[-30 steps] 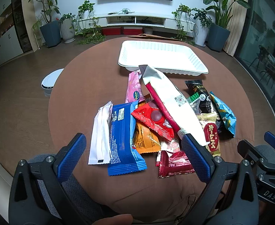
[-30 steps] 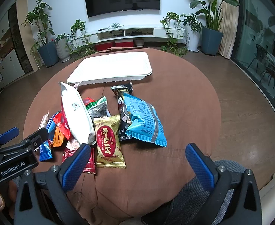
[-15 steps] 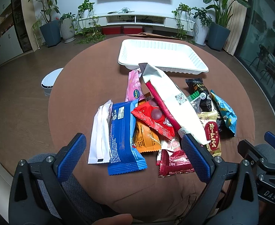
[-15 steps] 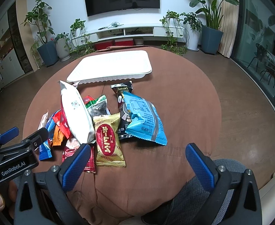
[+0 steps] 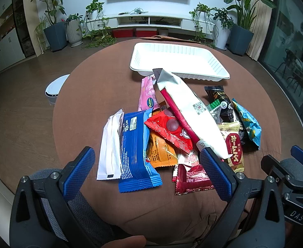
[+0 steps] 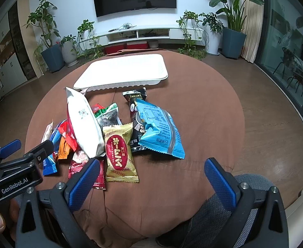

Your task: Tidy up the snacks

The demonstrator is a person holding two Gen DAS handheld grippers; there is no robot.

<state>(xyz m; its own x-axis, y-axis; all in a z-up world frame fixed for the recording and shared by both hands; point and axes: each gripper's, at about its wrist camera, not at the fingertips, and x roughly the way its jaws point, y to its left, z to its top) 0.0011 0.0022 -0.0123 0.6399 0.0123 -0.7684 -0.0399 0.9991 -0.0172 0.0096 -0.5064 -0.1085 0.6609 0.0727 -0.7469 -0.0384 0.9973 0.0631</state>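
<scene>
A pile of snack packets lies on the round brown table (image 5: 85,95). An empty white tray (image 5: 178,60) stands behind the pile; it also shows in the right wrist view (image 6: 124,72). The pile holds a blue packet (image 5: 137,144), a white sachet (image 5: 110,142), a long white bag (image 5: 190,111), a red packet (image 5: 170,132), a gold packet (image 6: 119,153) and a light blue bag (image 6: 159,132). My left gripper (image 5: 147,171) is open and empty above the pile's near edge. My right gripper (image 6: 151,181) is open and empty, just in front of the gold packet.
A grey chair back (image 5: 39,177) sits under my left gripper at the table's near edge. A white round bin (image 5: 54,86) stands on the floor left of the table. Potted plants (image 5: 54,33) and a TV console (image 5: 149,20) line the far wall.
Both views have shifted only slightly; the snacks and the tray have not moved. Both grippers stay open.
</scene>
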